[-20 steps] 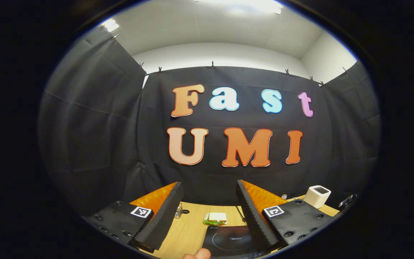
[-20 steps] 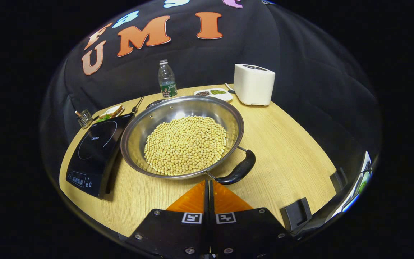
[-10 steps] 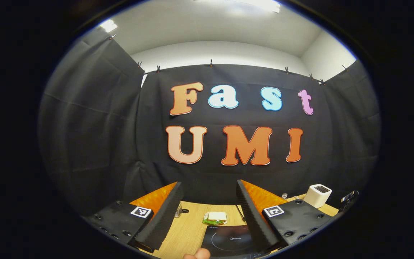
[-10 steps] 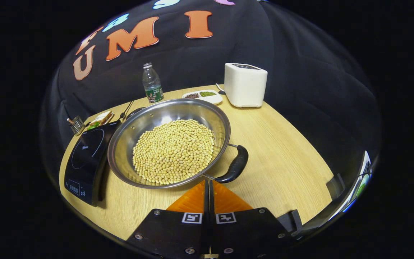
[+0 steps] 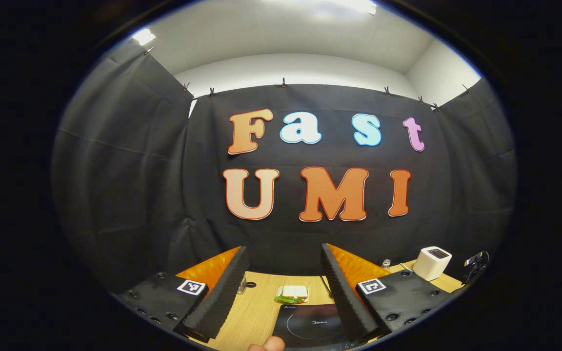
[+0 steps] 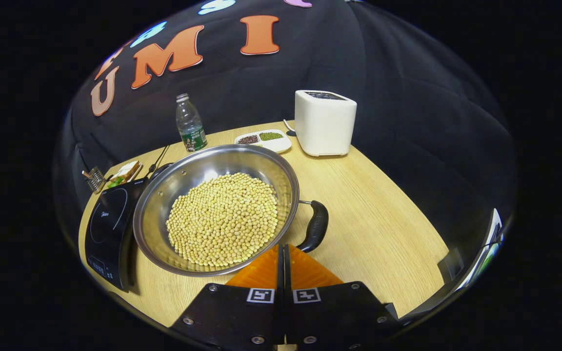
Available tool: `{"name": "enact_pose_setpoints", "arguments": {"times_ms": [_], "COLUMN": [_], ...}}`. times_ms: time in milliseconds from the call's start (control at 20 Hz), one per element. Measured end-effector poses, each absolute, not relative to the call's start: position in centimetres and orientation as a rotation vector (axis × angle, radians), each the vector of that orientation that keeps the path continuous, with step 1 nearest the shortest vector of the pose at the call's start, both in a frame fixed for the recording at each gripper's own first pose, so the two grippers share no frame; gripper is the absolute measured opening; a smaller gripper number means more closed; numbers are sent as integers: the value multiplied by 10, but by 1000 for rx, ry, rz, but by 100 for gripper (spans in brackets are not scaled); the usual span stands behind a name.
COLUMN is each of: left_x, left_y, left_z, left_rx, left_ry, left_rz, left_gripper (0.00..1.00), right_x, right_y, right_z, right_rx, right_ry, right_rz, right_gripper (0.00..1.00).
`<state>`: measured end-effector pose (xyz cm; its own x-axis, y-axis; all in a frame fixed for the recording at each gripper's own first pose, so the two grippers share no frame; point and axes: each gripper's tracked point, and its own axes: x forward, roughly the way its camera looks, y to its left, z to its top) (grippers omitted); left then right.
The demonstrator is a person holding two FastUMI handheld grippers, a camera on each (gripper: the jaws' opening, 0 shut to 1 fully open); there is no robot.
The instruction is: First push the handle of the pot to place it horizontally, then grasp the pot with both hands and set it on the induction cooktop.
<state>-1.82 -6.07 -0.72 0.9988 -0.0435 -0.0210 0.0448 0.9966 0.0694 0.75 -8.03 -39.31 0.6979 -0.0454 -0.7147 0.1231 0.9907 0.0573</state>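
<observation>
Stainless pot (image 6: pixel 215 209), full of soybeans (image 6: pixel 222 219), sits mid-table (image 6: pixel 378 214) with its black handle (image 6: pixel 314 225) at about 4 o'clock, right off the right gripper (image 6: pixel 283 247), whose fingers are pressed together on nothing. I'd nudge the handle from the side, low and slow, so the beans don't slosh. The induction cooktop (image 6: pixel 108 222) waits at the pot's 9 o'clock, touching or nearly so. Left gripper (image 5: pixel 283 282) is spread wide, empty, held high above the cooktop. Can't tell if the fingertips touch the handle yet; the far handle is mostly hidden behind the rim.
</observation>
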Motion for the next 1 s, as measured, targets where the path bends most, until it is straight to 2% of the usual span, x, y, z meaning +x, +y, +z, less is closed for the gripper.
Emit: {"name": "enact_pose_setpoints", "arguments": {"times_ms": [1000], "left_x": [-11], "left_y": [-95], "left_z": [-24], "left_rx": [93], "left_ry": [41], "left_rz": [-63], "left_gripper": [97], "right_x": [74], "right_y": [-103], "right_z": [-400], "right_rx": [59], "right_ry": [771], "right_rz": [-69], "right_gripper": [0]}}
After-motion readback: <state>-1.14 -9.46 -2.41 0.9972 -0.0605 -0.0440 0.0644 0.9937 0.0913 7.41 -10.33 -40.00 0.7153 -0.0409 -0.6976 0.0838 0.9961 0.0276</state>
